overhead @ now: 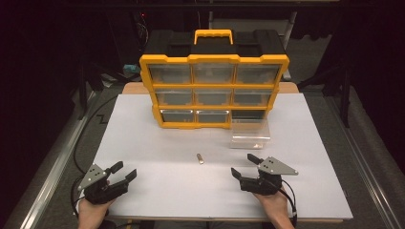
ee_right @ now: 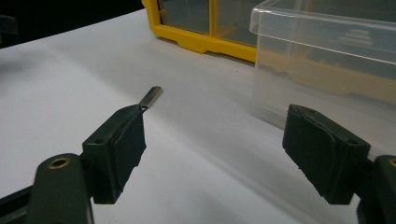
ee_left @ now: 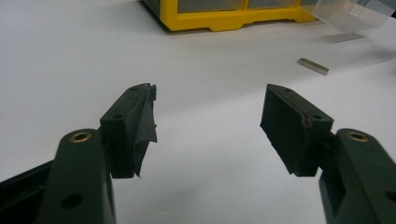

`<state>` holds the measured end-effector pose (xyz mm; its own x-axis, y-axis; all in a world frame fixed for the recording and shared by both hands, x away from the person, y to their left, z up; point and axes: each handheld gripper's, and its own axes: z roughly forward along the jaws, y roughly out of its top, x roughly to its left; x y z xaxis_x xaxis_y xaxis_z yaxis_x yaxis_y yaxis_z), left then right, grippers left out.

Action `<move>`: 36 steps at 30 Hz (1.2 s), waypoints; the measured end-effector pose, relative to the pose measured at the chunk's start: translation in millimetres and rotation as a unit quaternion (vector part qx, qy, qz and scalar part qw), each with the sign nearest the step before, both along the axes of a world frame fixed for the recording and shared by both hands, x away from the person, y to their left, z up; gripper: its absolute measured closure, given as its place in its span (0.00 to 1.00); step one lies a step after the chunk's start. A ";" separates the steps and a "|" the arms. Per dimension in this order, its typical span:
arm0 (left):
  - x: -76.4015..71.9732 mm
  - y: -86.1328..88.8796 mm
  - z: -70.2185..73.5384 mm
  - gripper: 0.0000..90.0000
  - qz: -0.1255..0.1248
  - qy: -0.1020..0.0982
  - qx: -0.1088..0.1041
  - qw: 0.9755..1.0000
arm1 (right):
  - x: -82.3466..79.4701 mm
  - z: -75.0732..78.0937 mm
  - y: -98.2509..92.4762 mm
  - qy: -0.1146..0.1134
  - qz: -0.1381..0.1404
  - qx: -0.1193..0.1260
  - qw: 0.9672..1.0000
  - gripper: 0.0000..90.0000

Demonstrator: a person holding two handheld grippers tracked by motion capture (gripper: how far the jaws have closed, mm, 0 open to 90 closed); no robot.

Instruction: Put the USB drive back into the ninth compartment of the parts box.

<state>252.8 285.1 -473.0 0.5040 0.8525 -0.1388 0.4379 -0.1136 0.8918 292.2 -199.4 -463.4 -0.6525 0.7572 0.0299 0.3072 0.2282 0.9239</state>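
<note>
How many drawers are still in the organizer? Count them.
8 in the organizer: three top, three middle, two bottom left and centre. The ninth drawer sits out on the table, before the empty bottom-right slot.

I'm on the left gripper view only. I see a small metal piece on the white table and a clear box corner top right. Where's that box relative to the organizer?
Observer: In the high view the clear drawer stands on the table in front of the yellow organizer's empty bottom-right slot.
Operator: Anything in the drawer?
Observer: High view shows a small brownish item at its bottom; can't tell what.
Operator: Right gripper state?
Observer: The right gripper is open and empty, with the metal piece to its left, untouched.
Operator: And mine, from above?
Observer: The left gripper sits open near the table's front-left edge.
</note>
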 end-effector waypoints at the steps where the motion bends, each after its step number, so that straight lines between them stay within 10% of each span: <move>1: 0.0 0.0 0.0 0.40 0.000 0.000 0.000 1.000 | 0.6 -0.1 1.7 0.001 0.002 0.000 1.000 0.24; 36: 0.4 0.3 -0.5 0.40 0.000 0.000 0.000 1.000 | 21.7 2.1 47.8 0.024 0.052 -0.001 0.998 0.26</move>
